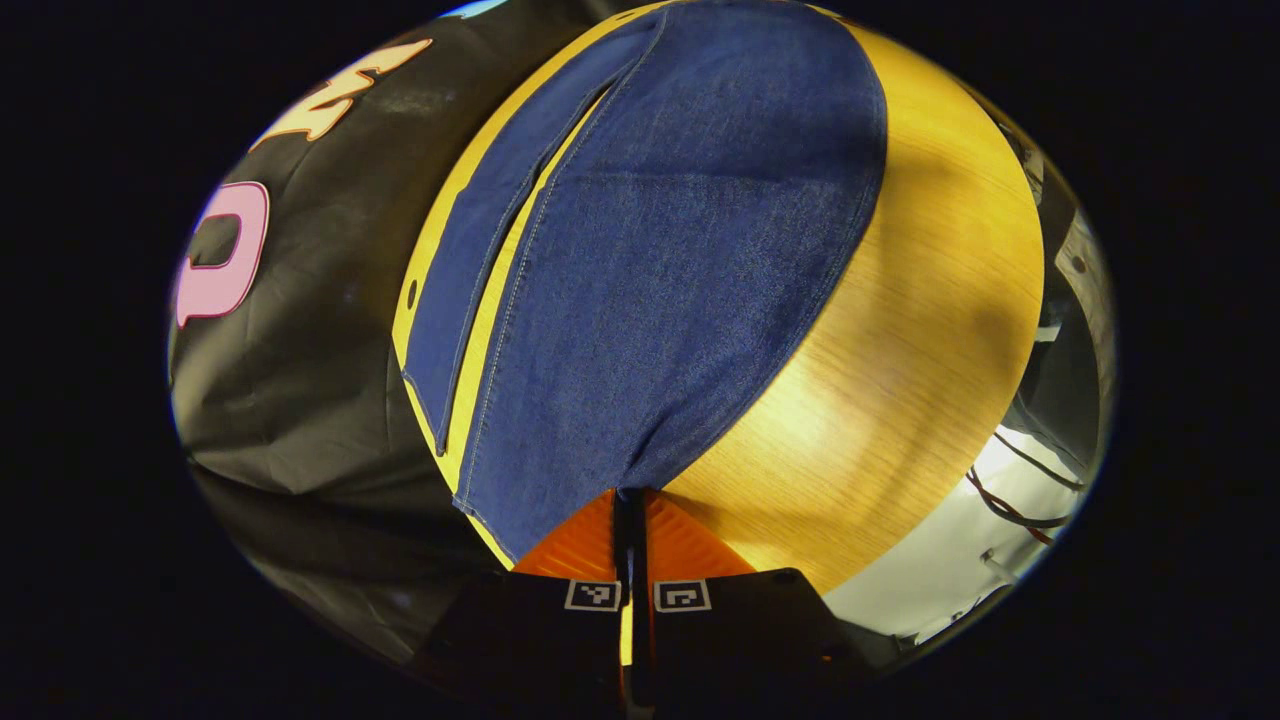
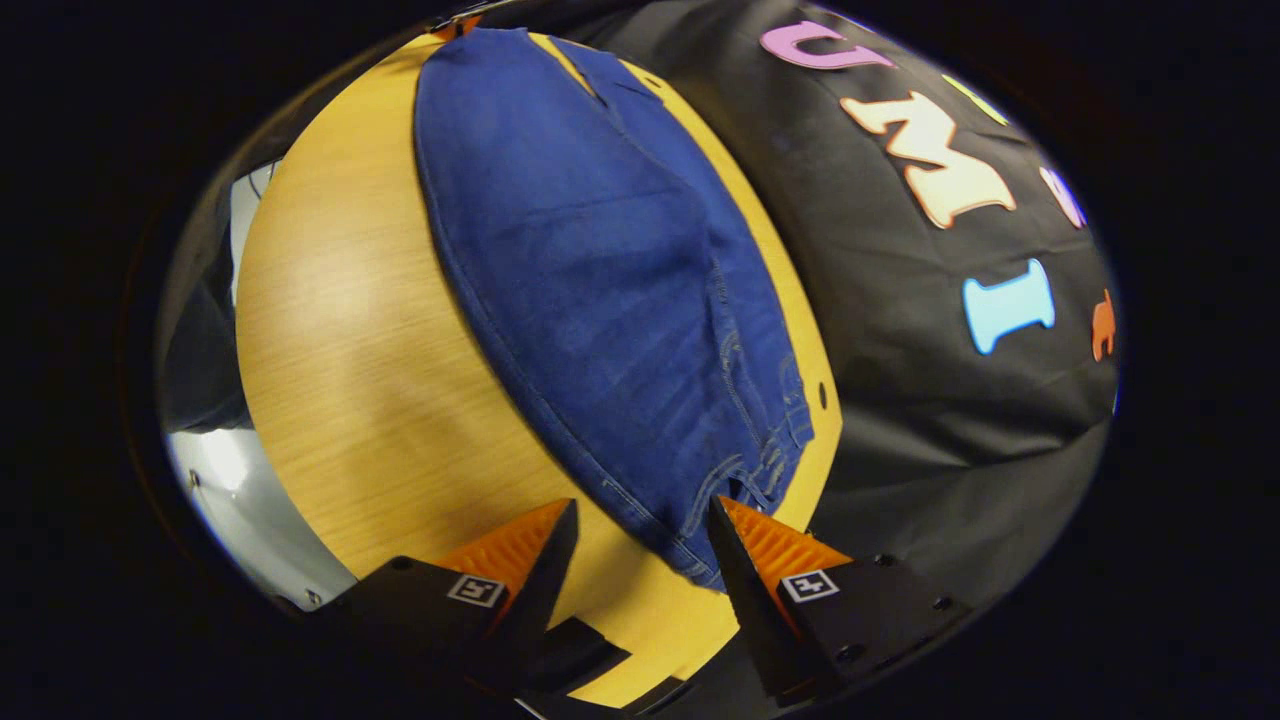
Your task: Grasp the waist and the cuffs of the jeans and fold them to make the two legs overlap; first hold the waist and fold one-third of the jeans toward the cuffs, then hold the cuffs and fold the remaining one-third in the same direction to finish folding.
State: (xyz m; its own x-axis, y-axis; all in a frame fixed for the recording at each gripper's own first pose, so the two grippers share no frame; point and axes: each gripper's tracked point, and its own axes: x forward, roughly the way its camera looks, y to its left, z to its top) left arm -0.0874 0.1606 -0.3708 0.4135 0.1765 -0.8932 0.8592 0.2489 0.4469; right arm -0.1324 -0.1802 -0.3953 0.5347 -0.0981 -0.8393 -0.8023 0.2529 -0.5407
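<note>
Blue jeans (image 1: 680,250) lie flat along the wooden table (image 1: 920,340), one leg mostly over the other, with a narrow strip of the lower leg (image 1: 470,260) showing at the left. In the left gripper view, my left gripper (image 1: 631,497) is shut on the near corner of the cuff end. In the right gripper view, the jeans (image 2: 600,280) stretch away from me and their waist with seams and belt loops (image 2: 745,480) lies nearest. My right gripper (image 2: 640,525) stands open, its fingers either side of the waist corner, just above the table (image 2: 350,360).
The booth's black cloth wall (image 1: 300,350) (image 2: 950,400) hangs close behind the table's far edge. A small dark hole (image 2: 822,392) marks the tabletop near that edge. Cables (image 1: 1010,500) lie on the pale floor past the table's open side.
</note>
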